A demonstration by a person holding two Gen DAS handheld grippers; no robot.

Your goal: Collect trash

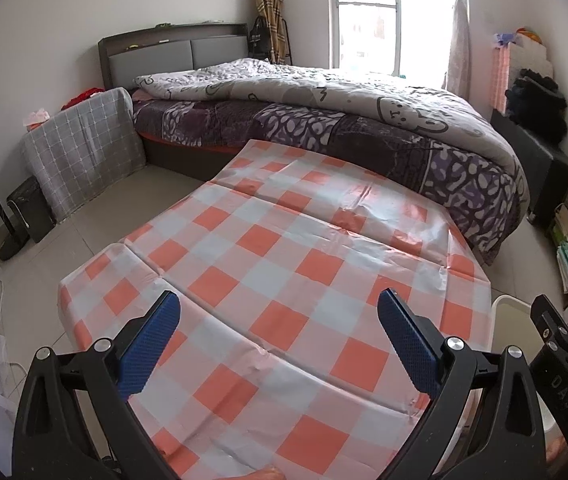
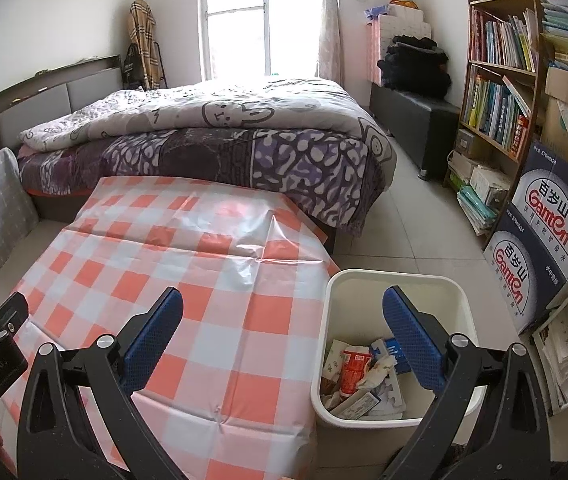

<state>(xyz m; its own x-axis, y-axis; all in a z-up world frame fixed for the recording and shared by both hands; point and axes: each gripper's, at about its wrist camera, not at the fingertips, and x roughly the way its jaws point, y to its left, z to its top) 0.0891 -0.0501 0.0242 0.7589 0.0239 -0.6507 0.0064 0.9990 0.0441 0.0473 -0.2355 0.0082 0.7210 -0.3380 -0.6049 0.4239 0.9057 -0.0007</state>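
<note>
Worktop (image 2: 188, 280), largest item: covered in an orange-and-white checked plastic cloth, creased along its fold lines, glossy and likely slippery; it lies directly ahead of and below my left gripper (image 1: 280, 336) and I see no loose trash on it. Bin (image 2: 396, 280), next: cream plastic, open-topped, rounded rim, standing on the floor just beside the worktop's edge and right under my right gripper (image 2: 284, 332); I judge it light and stiff, best taken by the rim if it must be shifted. Trash (image 2: 360, 376), smallest: it sits in the bottom of the bin, a red-and-white wrapper, crumpled white tissue, a blue-printed packet and flat paper scraps. I expect all of it to be very light, soft and crushable, the film wrappers slick; I would pinch a crumpled ridge or folded edge, not a flat face. Both grippers are spread wide with nothing between the blue pads (image 2: 156, 340).
</note>
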